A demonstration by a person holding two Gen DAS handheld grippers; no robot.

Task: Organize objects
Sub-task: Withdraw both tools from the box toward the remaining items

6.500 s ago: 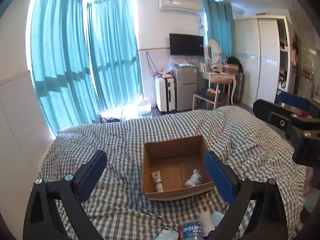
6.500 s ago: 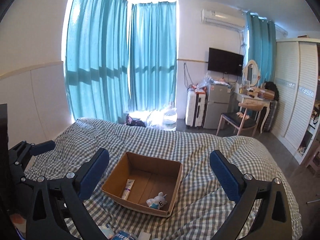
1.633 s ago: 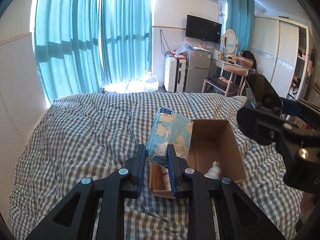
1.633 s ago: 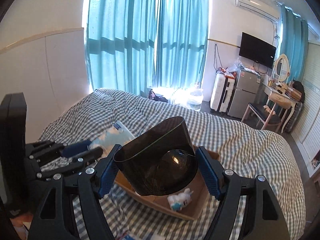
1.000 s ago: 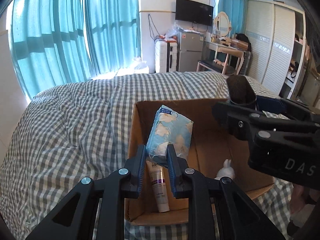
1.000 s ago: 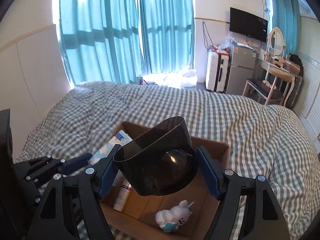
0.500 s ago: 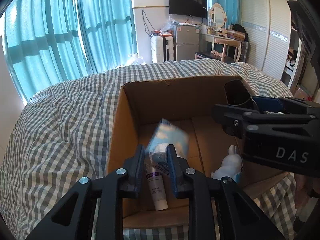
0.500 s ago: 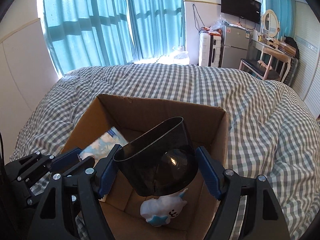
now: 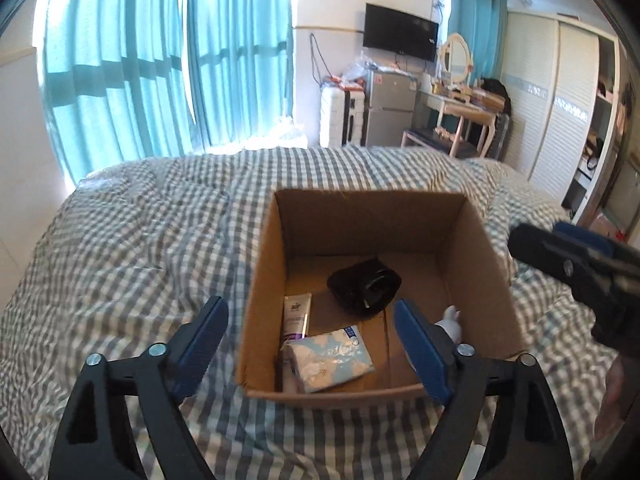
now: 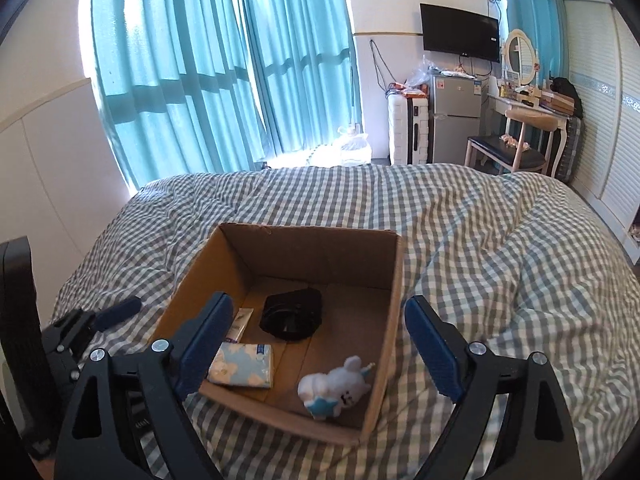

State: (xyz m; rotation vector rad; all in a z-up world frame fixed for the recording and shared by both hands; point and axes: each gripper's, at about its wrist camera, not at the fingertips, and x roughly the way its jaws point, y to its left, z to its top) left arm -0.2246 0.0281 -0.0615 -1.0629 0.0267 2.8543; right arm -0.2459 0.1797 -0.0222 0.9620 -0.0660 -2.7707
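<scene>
With both loads released, the left tongs (image 9: 310,338) stand wide apart and empty, their jaws having just been opening with nothing now between them; the right tongs (image 10: 318,344) likewise stand wide and hold nothing, their jaws also just opened. Beneath and ahead of them lies the open cardboard box (image 10: 394,280), resting on the gingham-covered bed (image 10: 500,248).

Contents of the box, as seen from the right wrist view: a pale blue tissue pack (image 10: 242,370) lying flat in the near left corner, where a second ago it was pinched in the left tongs; a dark tinted plastic cup (image 10: 292,314) on its side toward the middle of the floor, a second ago clamped in the right tongs; a white cream tube (image 10: 239,324) along the left wall, just beside the tissue pack; and a white plush rabbit (image 10: 334,386) near the right front corner.

From the left wrist view, the right tongs' dark body (image 9: 580,268) sits beyond the right wall of the box.

Judged from this layout, four objects are now gathered in the box, and both tongs are free to fetch whatever remains outside it; no further loose items appear in either view.
</scene>
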